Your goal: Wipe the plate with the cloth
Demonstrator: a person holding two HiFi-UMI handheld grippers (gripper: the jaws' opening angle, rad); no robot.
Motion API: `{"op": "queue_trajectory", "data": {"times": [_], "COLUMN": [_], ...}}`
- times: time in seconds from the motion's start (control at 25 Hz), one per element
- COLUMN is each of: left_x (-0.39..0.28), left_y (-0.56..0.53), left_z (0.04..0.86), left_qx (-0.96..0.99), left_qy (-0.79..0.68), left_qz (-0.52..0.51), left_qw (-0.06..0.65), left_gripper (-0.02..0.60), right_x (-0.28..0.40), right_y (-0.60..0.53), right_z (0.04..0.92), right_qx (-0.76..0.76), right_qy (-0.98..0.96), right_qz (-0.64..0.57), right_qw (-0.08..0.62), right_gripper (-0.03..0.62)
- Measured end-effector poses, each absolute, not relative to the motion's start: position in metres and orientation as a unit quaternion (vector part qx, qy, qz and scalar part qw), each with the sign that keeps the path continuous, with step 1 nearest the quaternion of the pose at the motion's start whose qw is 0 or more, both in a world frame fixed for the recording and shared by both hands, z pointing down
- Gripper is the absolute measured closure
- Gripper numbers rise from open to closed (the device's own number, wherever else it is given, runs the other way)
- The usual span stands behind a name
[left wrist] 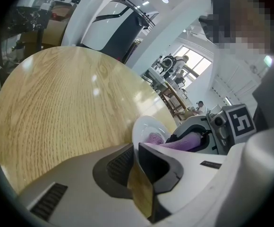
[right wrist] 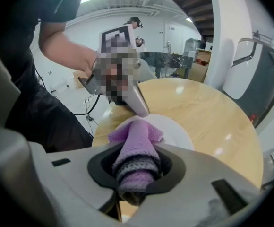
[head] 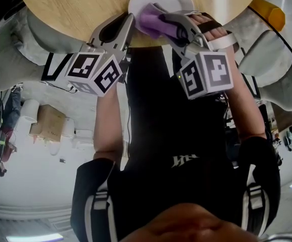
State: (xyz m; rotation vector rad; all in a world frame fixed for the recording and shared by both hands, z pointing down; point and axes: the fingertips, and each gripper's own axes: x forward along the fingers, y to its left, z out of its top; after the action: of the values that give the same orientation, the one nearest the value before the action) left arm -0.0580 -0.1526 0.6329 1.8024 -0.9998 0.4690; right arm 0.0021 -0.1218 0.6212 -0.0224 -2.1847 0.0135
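Purple knitted cloth (right wrist: 136, 141) is clamped between the jaws of the right gripper (right wrist: 134, 183). Its free end lies pressed on the white plate (right wrist: 177, 134). In the head view the plate sits at 12 o'clock, at the edge of the round wooden table (head: 75, 4) nearest the person. The cloth covers the plate's 6 to 7 o'clock sector. The left gripper (left wrist: 138, 169) is closed on the plate rim at about 8 o'clock, just beside the cloth.
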Motion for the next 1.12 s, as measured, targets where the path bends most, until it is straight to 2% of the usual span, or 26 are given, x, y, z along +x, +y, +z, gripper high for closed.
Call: {"op": "queue_trajectory", "data": {"times": [0.36, 0.76, 0.88, 1.12], "left_x": [-0.058, -0.057, -0.058, -0.057], "left_y": [-0.15, -0.149, -0.149, -0.151], "left_z": [0.633, 0.633, 0.633, 0.632], "left_qx": [0.742, 0.742, 0.742, 0.742], "left_qy": [-0.41, -0.41, -0.411, -0.414], "left_qz": [0.192, 0.191, 0.19, 0.191], "left_qw": [0.494, 0.495, 0.494, 0.491], "left_gripper": [0.537, 0.537, 0.537, 0.537], "right_x": [0.07, 0.106, 0.089, 0.003], "right_y": [-0.14, -0.153, -0.151, -0.106], "right_z": [0.618, 0.607, 0.589, 0.601], "right_qx": [0.03, 0.073, 0.084, -0.001], "right_qy": [-0.864, -0.842, -0.856, -0.892], "right_qz": [0.012, 0.015, 0.021, 0.023], "right_qw": [0.503, 0.534, 0.509, 0.452], "right_gripper": [0.5, 0.5, 0.5, 0.5]}}
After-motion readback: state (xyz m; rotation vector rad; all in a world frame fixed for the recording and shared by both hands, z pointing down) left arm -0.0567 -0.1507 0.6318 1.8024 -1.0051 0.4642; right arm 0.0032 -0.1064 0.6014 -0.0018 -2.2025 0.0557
